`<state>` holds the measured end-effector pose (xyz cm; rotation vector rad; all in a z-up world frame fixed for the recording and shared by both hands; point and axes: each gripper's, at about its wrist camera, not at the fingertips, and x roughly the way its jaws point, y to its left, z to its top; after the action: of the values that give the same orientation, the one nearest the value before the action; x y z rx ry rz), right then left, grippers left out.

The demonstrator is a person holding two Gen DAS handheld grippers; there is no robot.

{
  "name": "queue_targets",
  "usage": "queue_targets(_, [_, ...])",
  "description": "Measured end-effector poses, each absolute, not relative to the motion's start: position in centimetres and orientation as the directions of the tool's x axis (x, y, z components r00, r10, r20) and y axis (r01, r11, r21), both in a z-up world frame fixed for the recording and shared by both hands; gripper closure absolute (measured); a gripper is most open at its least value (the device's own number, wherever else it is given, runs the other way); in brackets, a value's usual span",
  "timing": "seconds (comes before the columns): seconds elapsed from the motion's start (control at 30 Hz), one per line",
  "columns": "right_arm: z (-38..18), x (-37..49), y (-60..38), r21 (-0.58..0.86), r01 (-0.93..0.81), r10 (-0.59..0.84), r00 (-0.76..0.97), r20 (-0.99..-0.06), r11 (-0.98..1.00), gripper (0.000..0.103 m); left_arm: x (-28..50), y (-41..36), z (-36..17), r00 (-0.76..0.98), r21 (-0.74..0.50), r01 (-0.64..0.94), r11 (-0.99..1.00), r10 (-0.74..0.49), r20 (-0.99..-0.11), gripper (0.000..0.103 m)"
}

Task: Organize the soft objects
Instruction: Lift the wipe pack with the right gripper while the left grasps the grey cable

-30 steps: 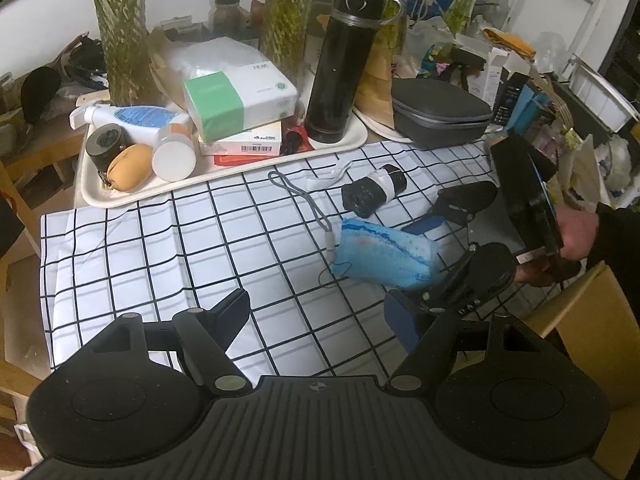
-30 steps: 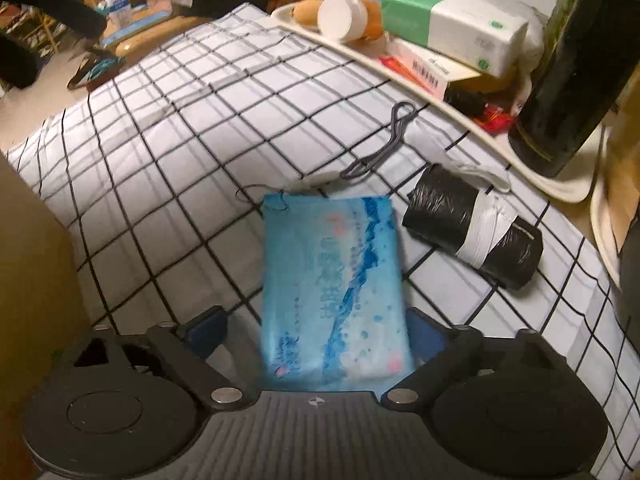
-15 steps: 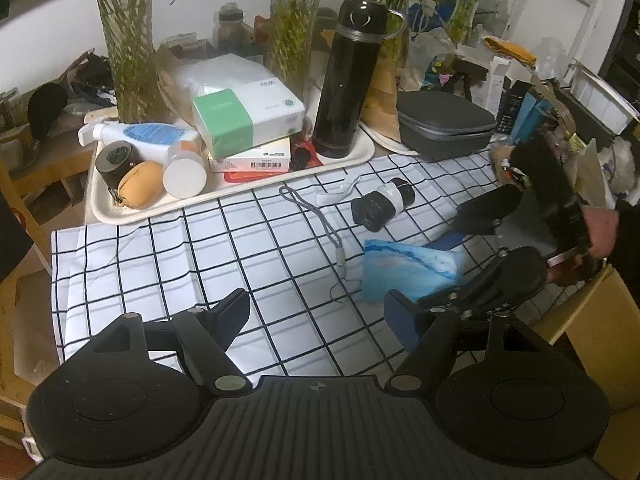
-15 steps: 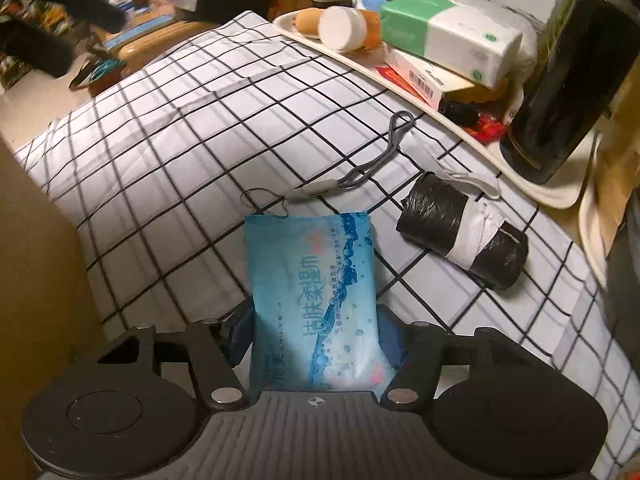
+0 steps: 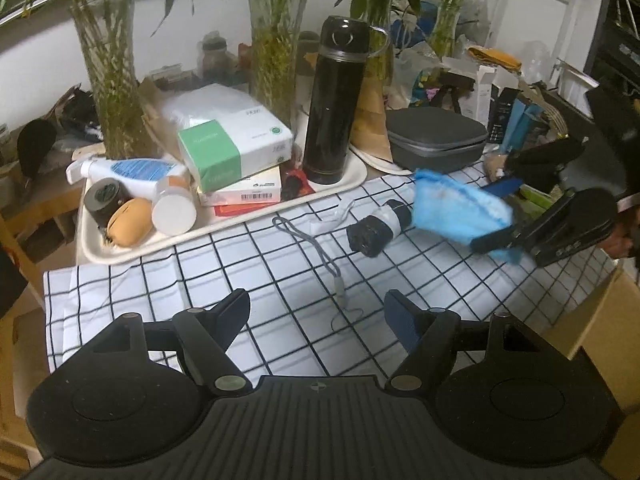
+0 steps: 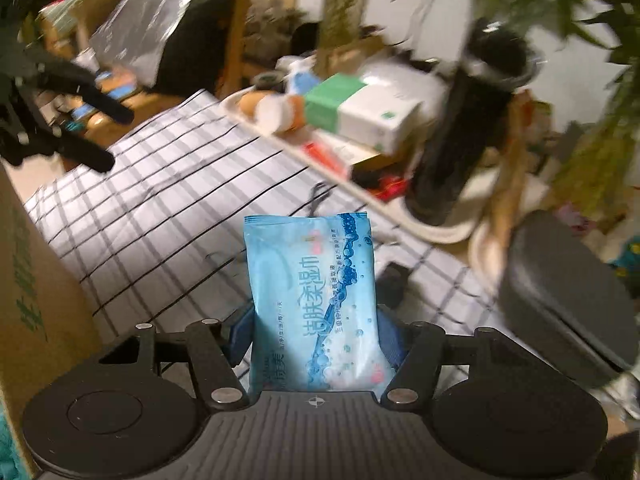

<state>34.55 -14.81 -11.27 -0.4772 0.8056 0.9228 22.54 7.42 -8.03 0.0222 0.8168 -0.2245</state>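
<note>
Wipes pack [image 6: 316,300], blue and soft, sits pinched between the right tongs [image 6: 316,340], whose blue pads press into both of its long edges near the bottom centre of the right wrist view. In the left wrist view the same pack [image 5: 456,212] shows at the right of the frame, lifted clear of the checked cloth [image 5: 200,264] that covers the counter, above and just beside the black bag roll [image 5: 378,226]. The left tongs [image 5: 318,316] hang spread apart over the cloth at the lower centre, gripping nothing.

The step in hand looks like carrying the pack off to wherever the soft things are gathered; the cardboard box [image 6: 36,292] at the left edge of the right wrist view is a likely place, though its inside is hidden. To do this well, the squeeze should stay firm but modest, since the pack yields and could slip or fold if it swings. The blur in the right wrist view suggests a quick move, so slowing near the box rim would help. Keeping the pack high enough to pass the grey cord [image 5: 316,252] and the roll avoids dragging them. The crowded tray [image 5: 120,256] at the upper left needs a wide berth.
</note>
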Motion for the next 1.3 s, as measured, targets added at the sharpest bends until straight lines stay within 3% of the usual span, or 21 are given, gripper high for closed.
queue_targets(0.57, [-8.4,33.2,-19.3,-0.056,-0.707,0.44,0.498,-0.747,0.705,0.037,27.2,5.2,-14.1,0.578,-0.052,0.408,0.911,-0.302,-0.758,0.031])
queue_targets(0.67, [-8.1,33.1,-19.7,-0.046,-0.686,0.437,0.513,-0.739,0.727,0.037,28.1,4.9,-15.2,0.57,-0.055,0.419,0.906,-0.31,-0.761,0.037])
queue_targets(0.73, [-7.9,33.3,-20.0,-0.035,-0.67,0.435,0.52,-0.735,0.742,0.037,28.8,4.8,-15.8,0.567,-0.054,0.417,0.907,-0.306,-0.765,0.047])
queue_targets(0.87, [-7.7,33.4,-20.5,-0.021,-0.649,0.436,0.534,-0.724,0.76,0.037,29.9,4.7,-17.0,0.57,-0.051,0.404,0.913,-0.295,-0.767,0.049])
queue_targets(1.0, [-7.9,33.6,-20.6,-0.015,-0.636,0.43,0.54,-0.724,0.772,0.037,31.1,4.6,-17.7,0.572,-0.055,0.39,0.919,-0.288,-0.768,0.061])
queue_targets(1.07, [-8.0,33.7,-20.7,-0.014,-0.63,0.425,0.54,-0.727,0.776,0.037,31.5,4.4,-18.0,0.578,-0.051,0.393,0.918,-0.29,-0.763,0.062])
queue_targets(1.3, [-8.5,33.5,-20.7,-0.027,-0.644,0.421,0.532,-0.735,0.765,0.037,31.7,3.2,-18.8,0.581,0.02,0.423,0.906,-0.254,-0.773,0.086])
